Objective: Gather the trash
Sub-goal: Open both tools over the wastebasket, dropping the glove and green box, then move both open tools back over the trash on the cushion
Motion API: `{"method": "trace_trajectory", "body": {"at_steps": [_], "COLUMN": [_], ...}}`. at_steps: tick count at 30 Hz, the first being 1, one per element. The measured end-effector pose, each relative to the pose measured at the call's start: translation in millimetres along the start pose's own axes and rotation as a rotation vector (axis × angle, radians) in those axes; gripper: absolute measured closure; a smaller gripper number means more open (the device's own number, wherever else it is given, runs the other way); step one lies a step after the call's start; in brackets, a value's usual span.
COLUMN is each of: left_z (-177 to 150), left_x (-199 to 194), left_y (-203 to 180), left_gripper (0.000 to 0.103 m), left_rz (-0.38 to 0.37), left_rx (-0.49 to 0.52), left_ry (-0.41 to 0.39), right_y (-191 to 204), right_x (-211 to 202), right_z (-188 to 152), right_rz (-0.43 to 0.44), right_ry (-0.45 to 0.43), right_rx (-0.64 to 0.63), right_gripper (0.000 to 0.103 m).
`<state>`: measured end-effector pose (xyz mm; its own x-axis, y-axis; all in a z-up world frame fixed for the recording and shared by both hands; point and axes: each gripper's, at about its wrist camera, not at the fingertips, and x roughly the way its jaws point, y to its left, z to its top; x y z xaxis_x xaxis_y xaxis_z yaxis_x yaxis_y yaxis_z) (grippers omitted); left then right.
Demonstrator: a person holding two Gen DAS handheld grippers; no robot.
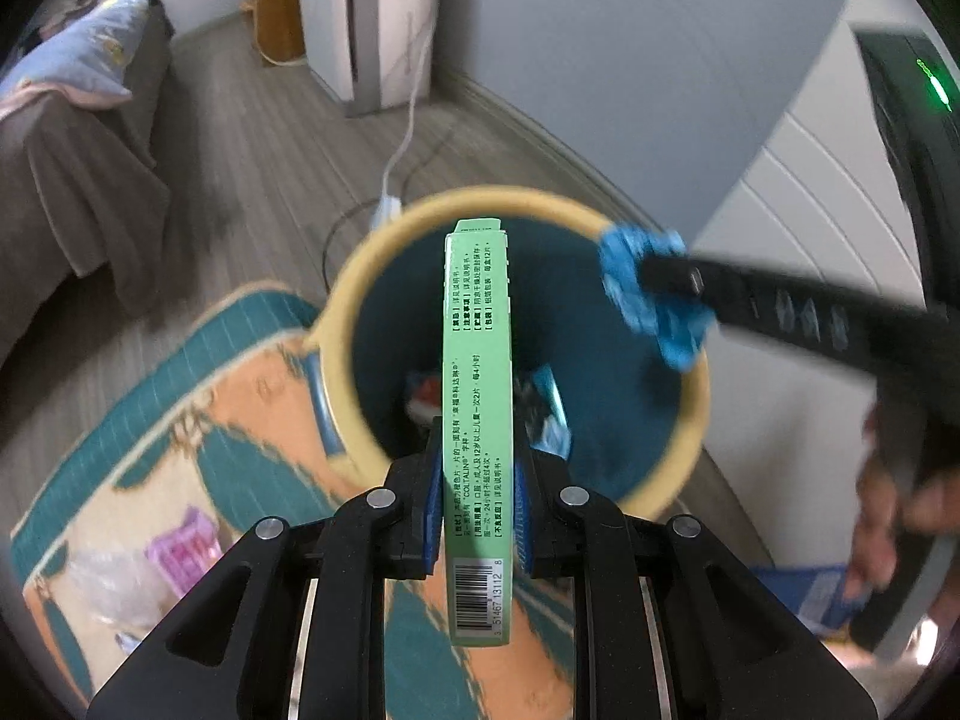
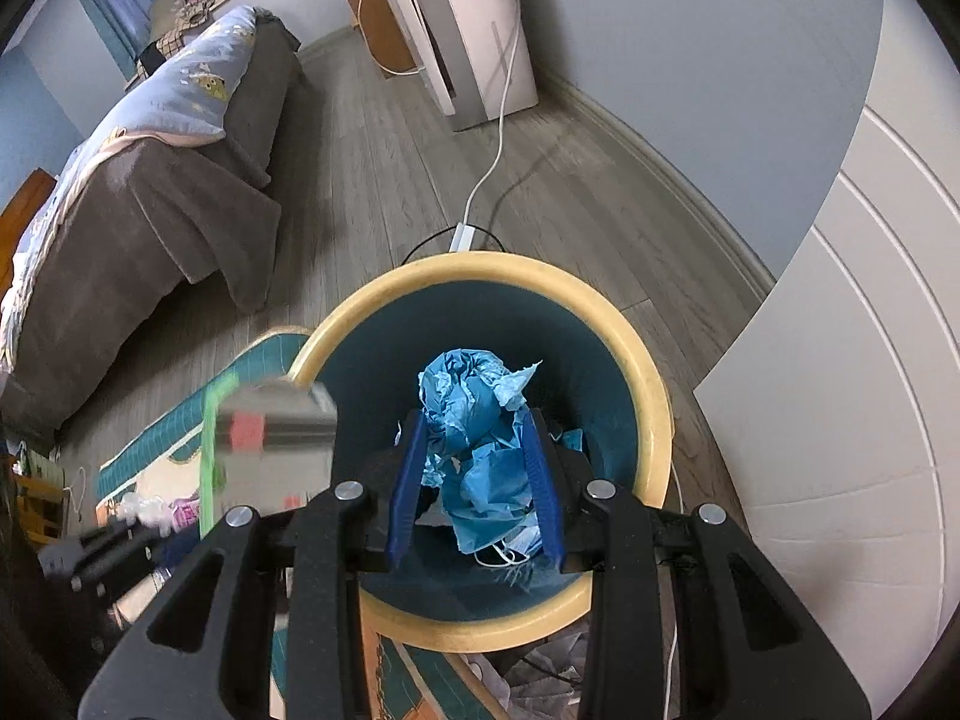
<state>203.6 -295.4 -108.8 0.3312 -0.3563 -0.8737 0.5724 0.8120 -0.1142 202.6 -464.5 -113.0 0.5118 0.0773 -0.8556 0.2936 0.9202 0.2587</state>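
Note:
My left gripper [image 1: 478,468] is shut on a flat green medicine box [image 1: 478,396], held edge-up over the near rim of a round bin [image 1: 690,420] with a yellow rim and teal inside. My right gripper [image 2: 477,468] is shut on a crumpled blue paper wad [image 2: 474,414], held right above the bin's [image 2: 657,396] opening. In the left wrist view the right gripper [image 1: 654,282] and the wad [image 1: 624,264] show over the bin's far right rim. In the right wrist view the box [image 2: 270,444] shows blurred at the left. Some trash lies at the bin's bottom [image 1: 543,405].
The bin stands partly on a teal-and-orange rug [image 1: 198,420] with a pink wrapper [image 1: 180,552] and clear plastic [image 1: 102,588] on it. A bed [image 2: 150,210] is at the left, a white appliance [image 2: 474,30] with a cord [image 2: 492,162] behind, a white door [image 2: 840,390] at the right.

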Motion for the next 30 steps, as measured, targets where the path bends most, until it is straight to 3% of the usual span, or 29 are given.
{"method": "trace_trajectory", "body": {"at_steps": [6, 10, 12, 13, 16, 18, 20, 22, 30], "left_z": [17, 16, 13, 11, 6, 1, -8, -17, -45], "left_x": [-3, -6, -7, -8, -10, -13, -21, -28, -68], "left_y": [10, 12, 13, 14, 19, 19, 20, 21, 43], "left_gripper": [0.083, 0.071, 0.065, 0.061, 0.05, 0.037, 0.015, 0.01, 0.008], "left_rz": [0.039, 0.057, 0.064, 0.06, 0.068, 0.085, 0.103, 0.145, 0.158], "left_rx": [-0.015, -0.002, 0.001, 0.001, -0.001, 0.008, 0.022, 0.04, -0.002], "left_ry": [-0.08, -0.11, -0.12, -0.121, -0.121, -0.127, -0.159, -0.198, -0.238], "right_y": [4, 11, 16, 18, 24, 25, 24, 25, 47], "right_x": [-8, -19, -21, -22, -22, -20, -23, -25, -23], "right_z": [2, 6, 7, 7, 6, 6, 6, 6, 6], "right_rz": [0.023, 0.048, 0.054, 0.051, 0.029, 0.028, 0.023, 0.012, -0.001], "right_ry": [-0.053, -0.12, -0.134, -0.138, -0.138, -0.133, -0.139, -0.15, -0.144], "right_rx": [-0.006, -0.019, -0.034, -0.043, -0.07, -0.068, -0.062, -0.06, -0.099], "right_gripper": [0.07, 0.069, 0.057, 0.046, 0.034, 0.023, 0.014, 0.006, 0.006]}}
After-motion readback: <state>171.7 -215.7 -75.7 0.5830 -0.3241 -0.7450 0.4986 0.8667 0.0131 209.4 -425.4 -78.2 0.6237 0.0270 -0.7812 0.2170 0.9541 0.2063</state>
